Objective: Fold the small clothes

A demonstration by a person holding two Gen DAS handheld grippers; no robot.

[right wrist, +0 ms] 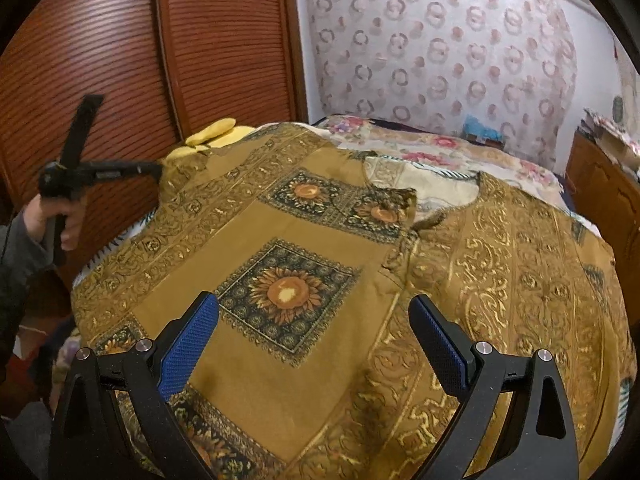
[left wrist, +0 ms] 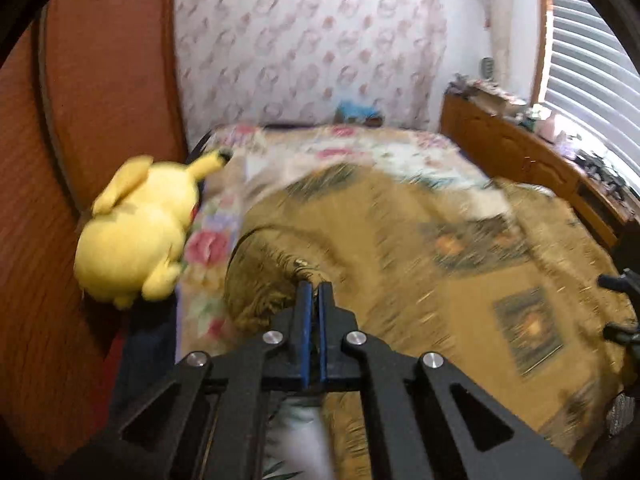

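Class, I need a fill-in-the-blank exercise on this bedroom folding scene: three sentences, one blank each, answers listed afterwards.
1. The left gripper is shut on an edge of the ____-coloured patterned garment.
2. The right gripper hovers above the garment with its jaws ____.
3. The plush toy beside the bed is ____ in colour.

Answers: gold; open; yellow

We find the left gripper (left wrist: 315, 286) clamped on a raised fold of the mustard patterned garment (left wrist: 400, 240), which lies over the floral bedspread (left wrist: 360, 148). A yellow plush toy (left wrist: 136, 232) sits left, against the wooden wardrobe (left wrist: 100, 100).
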